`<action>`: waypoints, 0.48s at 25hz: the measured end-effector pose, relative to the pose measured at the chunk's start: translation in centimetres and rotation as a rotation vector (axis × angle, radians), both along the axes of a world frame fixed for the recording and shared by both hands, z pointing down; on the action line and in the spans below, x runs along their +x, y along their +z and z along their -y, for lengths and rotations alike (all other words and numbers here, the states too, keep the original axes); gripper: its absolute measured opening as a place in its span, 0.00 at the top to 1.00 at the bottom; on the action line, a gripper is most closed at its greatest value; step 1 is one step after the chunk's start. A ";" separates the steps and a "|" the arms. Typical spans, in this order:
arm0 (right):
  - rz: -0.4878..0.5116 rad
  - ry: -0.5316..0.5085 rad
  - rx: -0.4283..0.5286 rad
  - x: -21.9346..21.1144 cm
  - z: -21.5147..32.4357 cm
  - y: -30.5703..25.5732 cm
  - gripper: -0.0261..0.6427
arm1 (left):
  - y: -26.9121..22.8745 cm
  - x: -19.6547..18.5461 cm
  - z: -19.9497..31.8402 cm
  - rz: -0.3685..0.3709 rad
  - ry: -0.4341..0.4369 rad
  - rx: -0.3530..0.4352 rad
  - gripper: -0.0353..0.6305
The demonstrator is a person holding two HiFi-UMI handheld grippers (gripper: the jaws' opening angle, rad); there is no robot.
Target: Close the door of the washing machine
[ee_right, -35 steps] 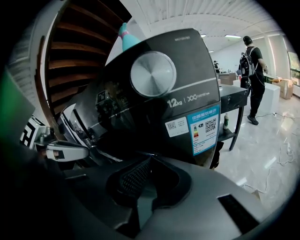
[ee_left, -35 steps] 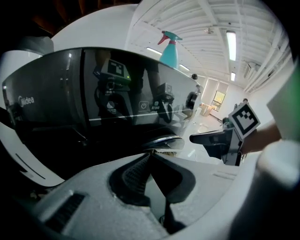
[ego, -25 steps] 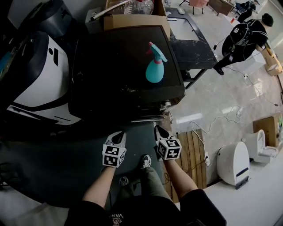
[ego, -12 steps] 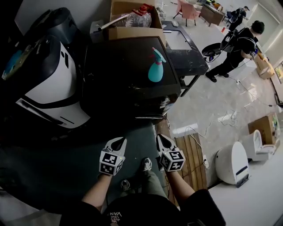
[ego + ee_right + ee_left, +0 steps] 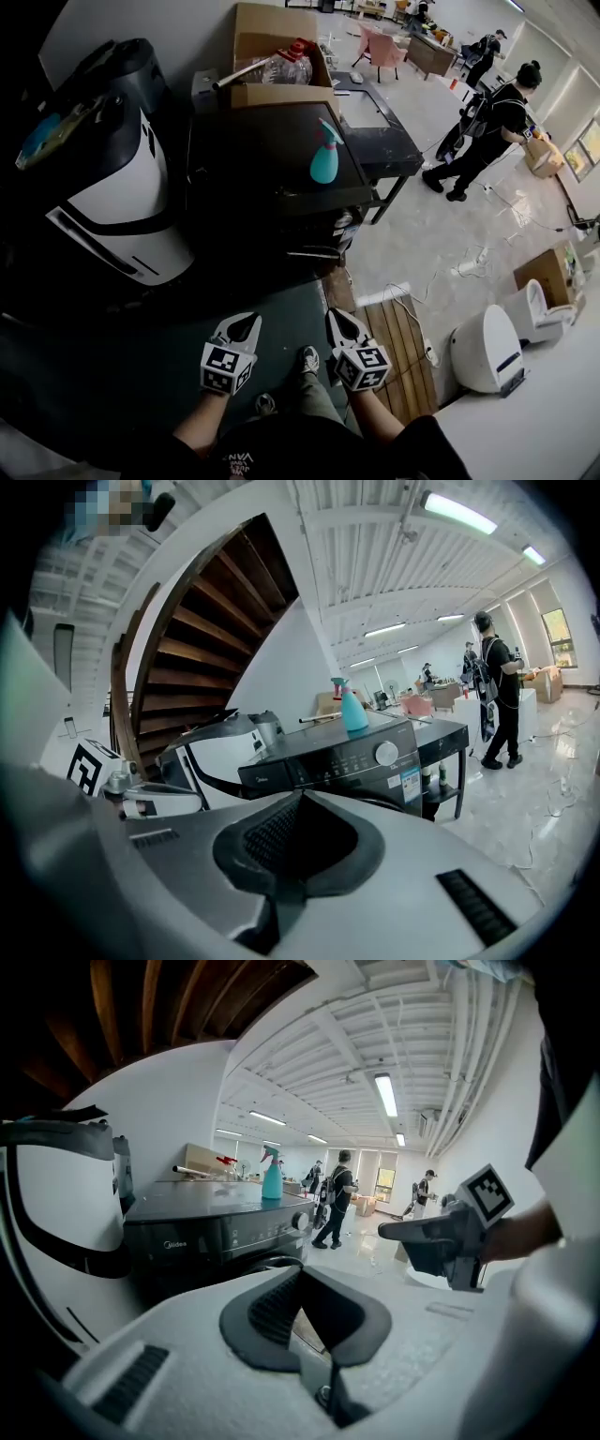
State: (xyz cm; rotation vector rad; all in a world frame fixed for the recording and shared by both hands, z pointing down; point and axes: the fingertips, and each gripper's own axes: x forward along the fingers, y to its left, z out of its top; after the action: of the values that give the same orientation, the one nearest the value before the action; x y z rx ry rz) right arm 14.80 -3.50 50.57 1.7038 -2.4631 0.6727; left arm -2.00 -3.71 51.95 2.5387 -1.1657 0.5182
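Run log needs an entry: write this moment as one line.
left tongs: shut, empty | right tongs: shut, empty | washer: ahead, untouched | bottle: upright on washer

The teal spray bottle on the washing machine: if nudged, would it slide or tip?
The spray bottle stands upright, narrow neck and trigger head above a wider body, so a high push might tip it. The washing machine has a smooth-looking top, so a low push may slide it. Opaque plastic hides the fill; probably light.
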 end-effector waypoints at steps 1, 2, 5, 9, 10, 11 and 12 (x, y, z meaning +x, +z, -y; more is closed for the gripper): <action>0.002 0.000 0.006 -0.3 -0.7 -0.3 0.96 | -0.4 -0.3 -0.7 -0.003 0.006 0.010 0.93; 0.005 -0.001 0.011 -0.6 -1.5 -0.7 0.96 | -0.8 -0.6 -1.4 -0.004 0.012 0.022 0.93; 0.031 0.003 0.026 -1.6 -3.5 -1.9 0.96 | -1.9 -1.6 -3.3 -0.013 0.020 0.059 0.93; 0.037 0.000 0.037 -2.7 -6.1 -2.9 0.96 | -2.8 -3.2 -5.6 -0.038 0.014 0.088 0.93; 0.033 -0.004 0.040 -2.9 -6.7 -3.1 0.96 | -3.0 -3.5 -6.2 -0.041 0.013 0.094 0.93; 0.031 -0.006 0.043 -3.2 -7.3 -3.3 0.96 | -3.3 -3.9 -6.7 -0.043 0.013 0.103 0.93; 0.028 -0.007 0.046 -3.4 -7.9 -3.4 0.96 | -3.6 -4.3 -7.2 -0.048 0.011 0.111 0.93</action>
State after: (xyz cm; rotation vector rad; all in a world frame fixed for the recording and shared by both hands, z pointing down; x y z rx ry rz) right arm 11.40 4.40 47.14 1.7127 -2.5213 0.6475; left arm -6.28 3.47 48.40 2.6371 -1.1955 0.4032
